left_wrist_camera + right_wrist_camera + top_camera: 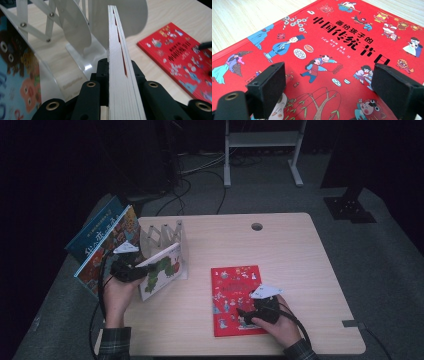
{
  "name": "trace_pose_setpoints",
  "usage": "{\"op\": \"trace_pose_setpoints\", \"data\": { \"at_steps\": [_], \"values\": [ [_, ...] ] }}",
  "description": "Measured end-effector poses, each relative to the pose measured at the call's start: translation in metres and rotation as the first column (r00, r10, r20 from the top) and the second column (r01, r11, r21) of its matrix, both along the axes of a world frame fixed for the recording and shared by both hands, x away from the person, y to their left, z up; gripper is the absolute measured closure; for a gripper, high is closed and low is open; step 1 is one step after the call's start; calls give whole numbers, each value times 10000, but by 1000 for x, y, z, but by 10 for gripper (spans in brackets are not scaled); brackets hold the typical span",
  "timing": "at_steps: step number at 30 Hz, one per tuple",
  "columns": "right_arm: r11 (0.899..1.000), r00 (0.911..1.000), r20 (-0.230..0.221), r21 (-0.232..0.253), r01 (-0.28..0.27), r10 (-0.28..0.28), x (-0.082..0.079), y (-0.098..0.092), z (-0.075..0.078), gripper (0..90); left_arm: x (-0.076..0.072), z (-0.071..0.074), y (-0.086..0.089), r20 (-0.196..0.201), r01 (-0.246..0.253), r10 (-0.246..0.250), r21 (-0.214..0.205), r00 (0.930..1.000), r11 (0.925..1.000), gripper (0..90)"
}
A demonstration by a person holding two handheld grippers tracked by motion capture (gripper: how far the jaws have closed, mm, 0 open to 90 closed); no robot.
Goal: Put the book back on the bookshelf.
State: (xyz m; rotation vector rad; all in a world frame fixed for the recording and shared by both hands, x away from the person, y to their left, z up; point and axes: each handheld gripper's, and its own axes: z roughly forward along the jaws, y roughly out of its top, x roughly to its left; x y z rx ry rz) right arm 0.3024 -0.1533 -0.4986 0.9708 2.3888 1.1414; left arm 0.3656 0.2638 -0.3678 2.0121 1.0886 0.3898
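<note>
Left of centre in the high view, the left tongs (145, 271) are clamped on the edge of a white picture book (161, 271), held upright just beside a white folding rack (162, 236). At lower centre, the right tongs (241, 315) hover with jaws apart over a red picture book (232, 285), lying flat on the surface (300, 270).
</note>
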Motion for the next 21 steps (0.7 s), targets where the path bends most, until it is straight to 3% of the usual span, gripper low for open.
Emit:
{"op": "trace_pose_setpoints", "data": {
  "at_steps": [10,16,21],
  "values": [
    [10000,10000,8,-28,-34,34,0,0,0,115,24,-12,-15,146,-504,503,85,9986,9987,755],
    [10000,10000,31,-30,-43,43,0,0,0,115,29,-18,-18,243,-673,674,-50,9974,9977,754],
    [10000,10000,9,-9,-12,12,0,0,0,115,30,-28,-20,126,-680,679,78,9976,9977,753]
  ]
}}
